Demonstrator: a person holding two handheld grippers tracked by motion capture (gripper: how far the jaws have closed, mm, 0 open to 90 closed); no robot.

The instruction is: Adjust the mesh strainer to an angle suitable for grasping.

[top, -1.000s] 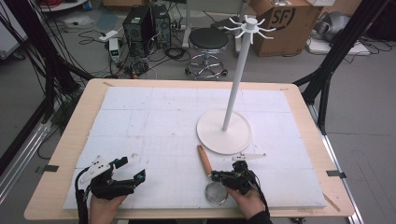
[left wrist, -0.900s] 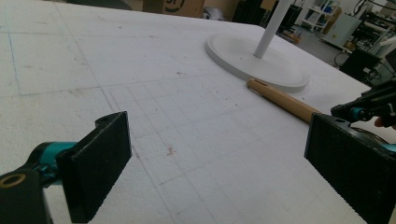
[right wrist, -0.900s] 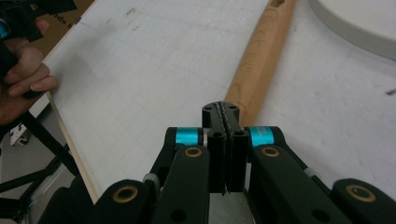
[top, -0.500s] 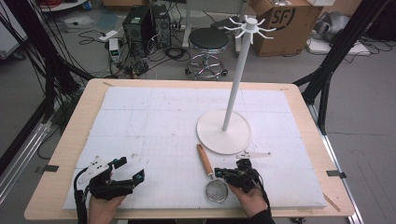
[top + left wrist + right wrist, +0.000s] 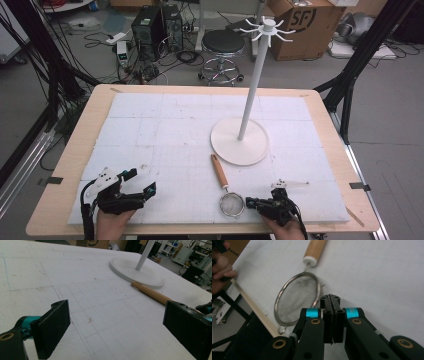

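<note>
Since the earlier frames, the right gripper (image 5: 250, 203) has been drawn back toward the near table edge and now sits just right of the strainer (image 5: 232, 204), its tips close to the rim but apart from it. Its jaws are pressed together with nothing between them, as seen in the right gripper view (image 5: 332, 299), where the strainer (image 5: 297, 300) lies just to the left of the closed tips.

Relative to the strainer, the wooden handle (image 5: 219, 171) runs away from the mesh bowl toward the white stand base (image 5: 240, 141), and its far end stops just short of that base without touching it. The mesh bowl is seen to hold nothing. The strainer rests flat on the white foam mat (image 5: 165, 130), near the mat's front edge.

The left gripper (image 5: 140, 182) is held well to the left of the strainer, over the mat, with its jaws spread wide apart and nothing between them. In the left gripper view the handle (image 5: 151, 293) is seen beside the base (image 5: 136, 272).
</note>
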